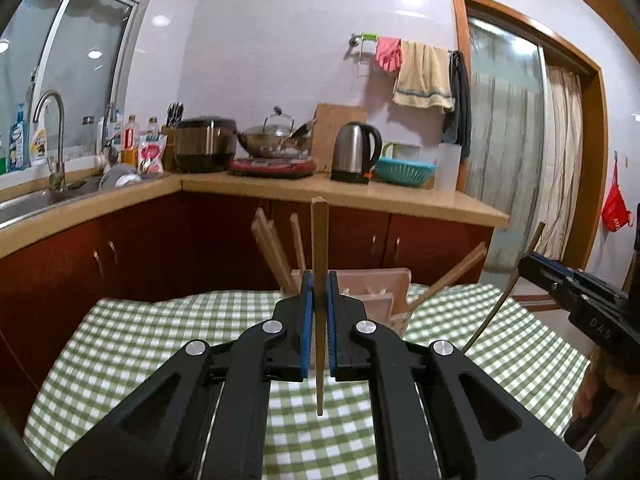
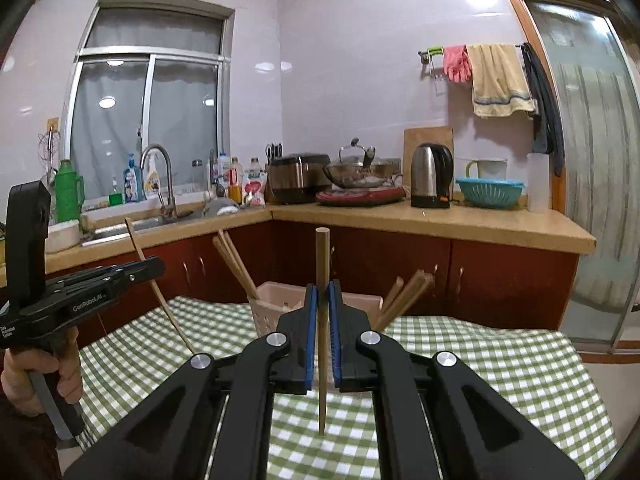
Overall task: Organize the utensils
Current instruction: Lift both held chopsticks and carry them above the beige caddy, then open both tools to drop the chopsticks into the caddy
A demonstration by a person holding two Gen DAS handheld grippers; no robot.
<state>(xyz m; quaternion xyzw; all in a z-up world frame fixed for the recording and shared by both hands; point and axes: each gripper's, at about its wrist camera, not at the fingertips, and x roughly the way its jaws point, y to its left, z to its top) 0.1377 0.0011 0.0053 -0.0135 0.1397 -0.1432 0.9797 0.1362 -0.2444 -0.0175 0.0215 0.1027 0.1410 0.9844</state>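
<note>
1. Two chopsticks are in hand, one per gripper. The left gripper (image 1: 319,292) has its blue-padded fingers (image 1: 307,300) closed on a wooden chopstick (image 1: 319,248), which stands close to upright: blunt end above the fingers, thin tip hanging below them over the green-checked cloth (image 1: 160,344).
2. The right gripper (image 2: 322,308) holds its own chopstick (image 2: 322,264) the same way, fingers (image 2: 310,316) pinched on the shaft, blunt end up, tip pointing down toward the cloth.
3. Straight ahead of both pairs of fingers, and lower than the held tips appear, sits the pink utensil holder (image 1: 372,280) on the worktop. It is near, not touching either gripper.
4. The holder already carries chopsticks: a cluster leaning left (image 1: 272,248) and others leaning out to the right (image 1: 452,276). In the right wrist view the same groups (image 2: 236,264) (image 2: 404,292) splay to either side of an open middle.
5. The relation that matters: each stick's long axis is vertical with the tip down, already lined up with the way a stick would drop into the holder, and the holder lies forward of the fingers. My judgement is that the next move is a carry forward and a lowering, not a re-orientation.
6. Each gripper shows in the other's view off to the side, so the two are side by side; I cannot tell which is nearer the holder.
7. Risk, as I judge it: the leaning sticks could be knocked by an incoming tip.
</note>
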